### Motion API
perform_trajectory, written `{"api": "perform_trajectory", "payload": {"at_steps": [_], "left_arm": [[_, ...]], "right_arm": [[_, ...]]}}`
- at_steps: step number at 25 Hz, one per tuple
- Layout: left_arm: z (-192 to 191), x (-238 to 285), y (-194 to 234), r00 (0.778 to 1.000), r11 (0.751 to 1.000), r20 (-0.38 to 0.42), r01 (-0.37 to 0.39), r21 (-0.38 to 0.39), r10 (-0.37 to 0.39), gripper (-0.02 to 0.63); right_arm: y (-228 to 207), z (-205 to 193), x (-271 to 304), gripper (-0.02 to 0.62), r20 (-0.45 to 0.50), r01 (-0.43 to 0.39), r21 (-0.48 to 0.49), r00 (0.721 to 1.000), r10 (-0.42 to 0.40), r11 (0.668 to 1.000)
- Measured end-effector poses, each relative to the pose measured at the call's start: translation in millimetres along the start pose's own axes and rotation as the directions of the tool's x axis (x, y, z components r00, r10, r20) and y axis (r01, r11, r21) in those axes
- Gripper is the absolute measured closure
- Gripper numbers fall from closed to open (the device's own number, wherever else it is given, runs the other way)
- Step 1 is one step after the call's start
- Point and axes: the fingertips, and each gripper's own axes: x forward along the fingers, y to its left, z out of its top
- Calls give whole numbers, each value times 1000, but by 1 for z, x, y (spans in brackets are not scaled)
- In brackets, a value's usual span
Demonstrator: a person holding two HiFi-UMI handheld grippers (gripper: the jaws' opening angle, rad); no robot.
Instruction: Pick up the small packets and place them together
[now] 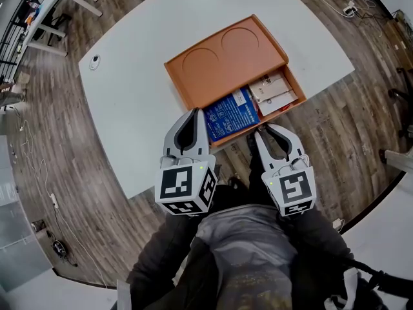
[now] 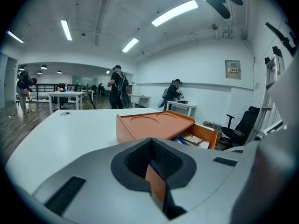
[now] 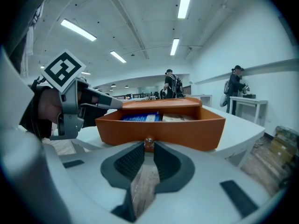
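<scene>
Orange box [image 1: 219, 63] sits on a white table [image 1: 142, 108] near its front edge, its drawer [image 1: 284, 110] pulled out toward the person. Inside the drawer lie the packets: a blue packet [image 1: 229, 117] on the left and a few pale packets [image 1: 274, 90] just beside it on the right, all touching or overlapping. The right gripper [image 1: 266, 130] is at the drawer's front wall, its jaws narrowed onto the small knob [image 3: 149, 143], which is pinched between their tips. The left gripper [image 1: 195, 113] reaches to the near left corner of the box, where the drawer comes out; its jaw tips are pressed together, and the drawer's orange side wall with a sliver of the blue packet shows through the gap behind them. Both grippers tilt slightly downward.
</scene>
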Motion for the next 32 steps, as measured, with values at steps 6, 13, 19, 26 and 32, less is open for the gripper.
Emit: {"api": "perform_trajectory", "payload": {"at_steps": [6,13,19,26,32], "left_arm": [[-2,-4,-4,1000,1000,6,5,6,-5,607],[7,2,1,1000,1000,-6,9,11,-9,607],[7,3,1,1000,1000,-6,10,25,-10,607],[10,-2,1,999,999,35,-5,34,4,607],[14,-26,-20,999,999,-7,33,20,-33,607]], "right_arm": [[6,-8,-14,526,8,-11,-2,1000,11,1000],[10,-8,-18,526,2,-19,5,1000,19,1000],[10,-9,-17,526,30,-22,20,999,21,1000],[11,-15,-20,478,63,-41,50,997,38,998],[7,-3,-54,472,-1,-47,21,999,48,999]]}}
